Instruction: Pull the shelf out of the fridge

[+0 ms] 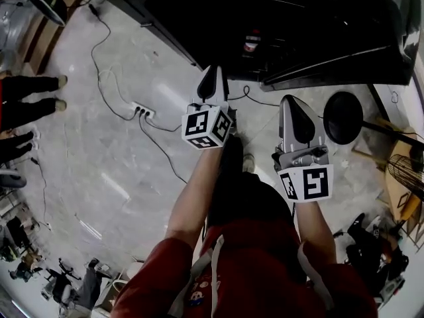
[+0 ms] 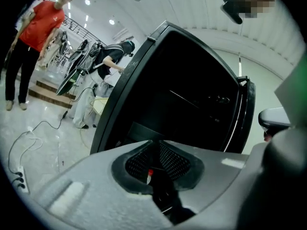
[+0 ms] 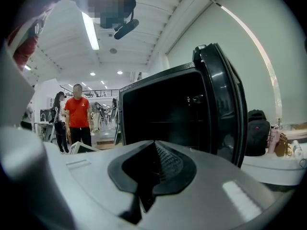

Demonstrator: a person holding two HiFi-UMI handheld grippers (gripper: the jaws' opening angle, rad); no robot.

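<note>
Nearly level, two outstretched arms (image 1: 192, 201) aim at one open fridge (image 1: 285, 28), left hand-held gripper (image 1: 213, 70) slightly parted and empty, right hand-held gripper (image 1: 290, 101) closed on nothing.

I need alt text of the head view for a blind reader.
From above, a person in a red top holds the left gripper and the right gripper toward a dark fridge. A white power strip lies on the floor.

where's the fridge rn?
Head view, top centre-right: the fridge stands open just ahead of the left gripper and right gripper, its door swung to the right.
</note>
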